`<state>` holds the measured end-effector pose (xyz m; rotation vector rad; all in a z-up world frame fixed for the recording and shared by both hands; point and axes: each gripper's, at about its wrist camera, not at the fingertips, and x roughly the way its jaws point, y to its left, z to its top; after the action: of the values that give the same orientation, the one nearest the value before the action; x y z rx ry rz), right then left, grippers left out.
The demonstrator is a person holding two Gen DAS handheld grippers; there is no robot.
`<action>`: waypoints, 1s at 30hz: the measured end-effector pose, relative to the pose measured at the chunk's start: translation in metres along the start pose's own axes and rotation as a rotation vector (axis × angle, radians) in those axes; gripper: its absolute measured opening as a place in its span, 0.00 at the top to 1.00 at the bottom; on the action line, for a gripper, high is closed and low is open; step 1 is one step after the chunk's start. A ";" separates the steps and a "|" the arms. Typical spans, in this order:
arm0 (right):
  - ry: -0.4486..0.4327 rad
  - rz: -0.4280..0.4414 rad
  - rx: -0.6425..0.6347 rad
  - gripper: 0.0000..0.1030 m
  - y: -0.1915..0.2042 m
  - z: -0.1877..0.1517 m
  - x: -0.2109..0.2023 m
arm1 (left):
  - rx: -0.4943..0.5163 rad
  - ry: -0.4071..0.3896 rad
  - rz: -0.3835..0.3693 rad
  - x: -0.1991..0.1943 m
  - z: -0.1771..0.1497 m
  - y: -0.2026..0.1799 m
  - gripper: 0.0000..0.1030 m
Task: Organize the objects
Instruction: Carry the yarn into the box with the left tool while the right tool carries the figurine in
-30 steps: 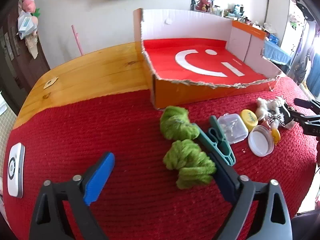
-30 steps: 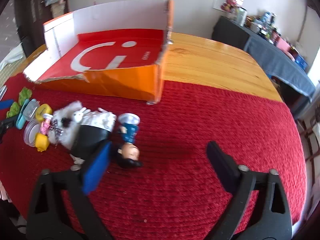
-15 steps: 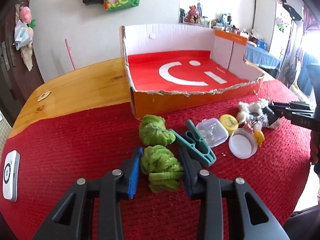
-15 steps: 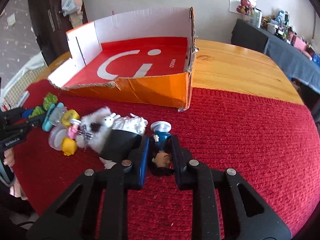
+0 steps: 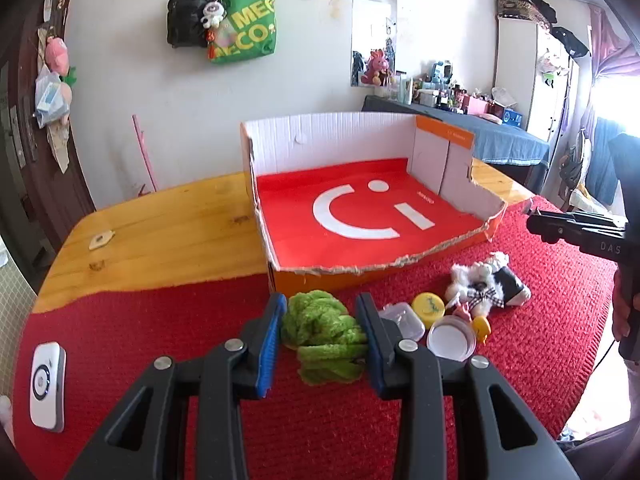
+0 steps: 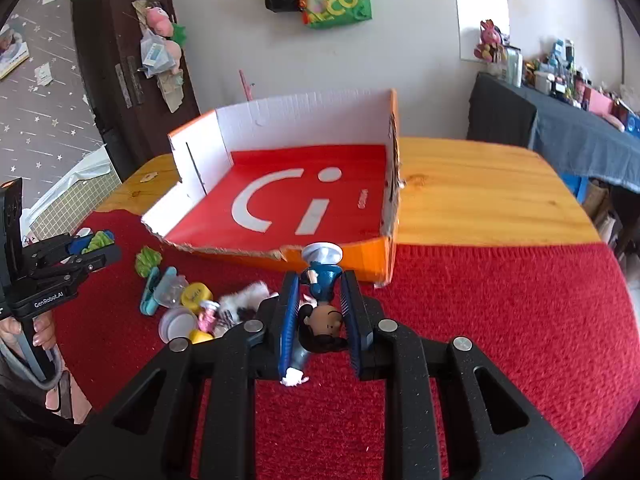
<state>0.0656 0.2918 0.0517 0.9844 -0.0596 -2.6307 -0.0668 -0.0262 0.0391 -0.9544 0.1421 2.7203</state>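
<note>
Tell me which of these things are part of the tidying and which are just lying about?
Part of the job:
green yarn bundle, in left gripper
doll figurine, in right gripper
cardboard box
yellow cap
plush toy

Lying about:
white remote
green tote bag

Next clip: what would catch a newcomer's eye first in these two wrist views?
The big open cardboard box with its red floor and white logo, standing empty past the red mat. Nearer, the left gripper is shut on a green yarn bundle and the right gripper on a doll. More small things lie in a cluster before the box.
</note>
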 end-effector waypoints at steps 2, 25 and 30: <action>-0.005 0.005 -0.003 0.81 0.000 0.003 -0.001 | 0.002 -0.006 -0.001 0.000 0.002 0.000 0.63; 0.143 0.067 -0.166 0.81 0.008 0.070 0.064 | 0.161 0.139 -0.072 0.067 0.066 0.010 0.63; 0.255 0.071 -0.209 0.81 0.005 0.073 0.093 | 0.246 0.226 -0.085 0.091 0.069 0.007 0.63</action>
<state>-0.0458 0.2521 0.0486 1.2085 0.2309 -2.3691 -0.1787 -0.0017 0.0360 -1.1591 0.4553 2.4405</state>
